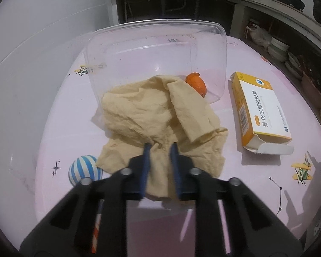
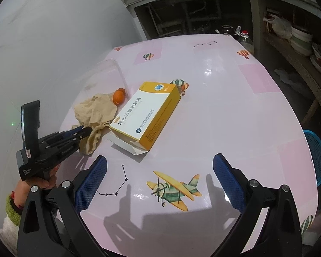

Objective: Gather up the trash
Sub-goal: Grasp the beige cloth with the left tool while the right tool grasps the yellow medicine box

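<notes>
A crumpled beige paper napkin (image 1: 152, 111) spills out of a clear plastic container (image 1: 156, 49) that lies on its side on the pink table. My left gripper (image 1: 160, 147) is shut on the napkin's near edge, with paper bunched between the blue pads. A small orange fruit (image 1: 196, 83) sits at the container's mouth, behind the napkin. A yellow and white medicine box (image 1: 256, 107) lies to the right with its end flap open. In the right wrist view the left gripper (image 2: 86, 131) bites the napkin (image 2: 96, 111) beside the box (image 2: 147, 113). My right gripper (image 2: 160, 169) hangs open over bare tablecloth, holding nothing.
A person's hand (image 2: 38, 182) with a green cuff holds the left gripper. A grey wall runs along the table's left. A blue basket (image 2: 315, 156) stands off the right edge. Shelves with stacked bowls (image 2: 301, 40) and a plastic bottle (image 2: 245, 39) lie beyond the far edge.
</notes>
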Action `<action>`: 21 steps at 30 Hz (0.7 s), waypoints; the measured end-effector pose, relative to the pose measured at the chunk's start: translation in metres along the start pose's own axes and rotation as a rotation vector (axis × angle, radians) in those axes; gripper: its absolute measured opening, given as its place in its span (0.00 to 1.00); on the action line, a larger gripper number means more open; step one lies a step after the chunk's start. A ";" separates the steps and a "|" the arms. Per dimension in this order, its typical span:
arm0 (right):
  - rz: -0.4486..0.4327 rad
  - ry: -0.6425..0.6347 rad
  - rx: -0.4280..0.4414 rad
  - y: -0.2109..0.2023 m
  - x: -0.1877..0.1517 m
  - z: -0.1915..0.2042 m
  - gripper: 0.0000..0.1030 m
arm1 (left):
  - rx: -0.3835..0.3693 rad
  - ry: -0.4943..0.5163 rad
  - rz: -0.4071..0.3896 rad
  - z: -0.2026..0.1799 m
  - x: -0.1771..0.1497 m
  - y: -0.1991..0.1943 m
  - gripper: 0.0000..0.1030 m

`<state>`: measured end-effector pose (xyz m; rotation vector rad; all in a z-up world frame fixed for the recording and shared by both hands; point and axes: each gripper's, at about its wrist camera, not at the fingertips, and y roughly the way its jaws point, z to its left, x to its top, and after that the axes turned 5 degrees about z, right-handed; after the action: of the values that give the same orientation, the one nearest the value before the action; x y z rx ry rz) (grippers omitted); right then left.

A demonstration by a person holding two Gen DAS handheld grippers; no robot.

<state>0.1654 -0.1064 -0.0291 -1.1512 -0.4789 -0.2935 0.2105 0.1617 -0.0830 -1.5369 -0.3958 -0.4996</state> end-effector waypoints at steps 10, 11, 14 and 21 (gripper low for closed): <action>-0.018 -0.003 0.002 -0.011 0.009 0.000 0.94 | -0.056 0.024 0.009 -0.008 -0.044 -0.030 0.03; -0.016 -0.002 0.008 -0.010 0.013 0.001 0.94 | -0.061 0.022 0.010 -0.009 -0.050 -0.034 0.03; 0.014 0.002 0.029 0.004 0.029 0.006 0.94 | -0.076 0.009 0.016 -0.013 -0.061 -0.041 0.03; 0.125 0.077 0.033 0.069 0.076 0.012 0.94 | -0.086 0.005 0.025 -0.016 -0.073 -0.050 0.03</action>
<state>0.2606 -0.0667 -0.0420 -1.1287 -0.3410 -0.2200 0.1211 0.1512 -0.0805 -1.6217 -0.3551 -0.5066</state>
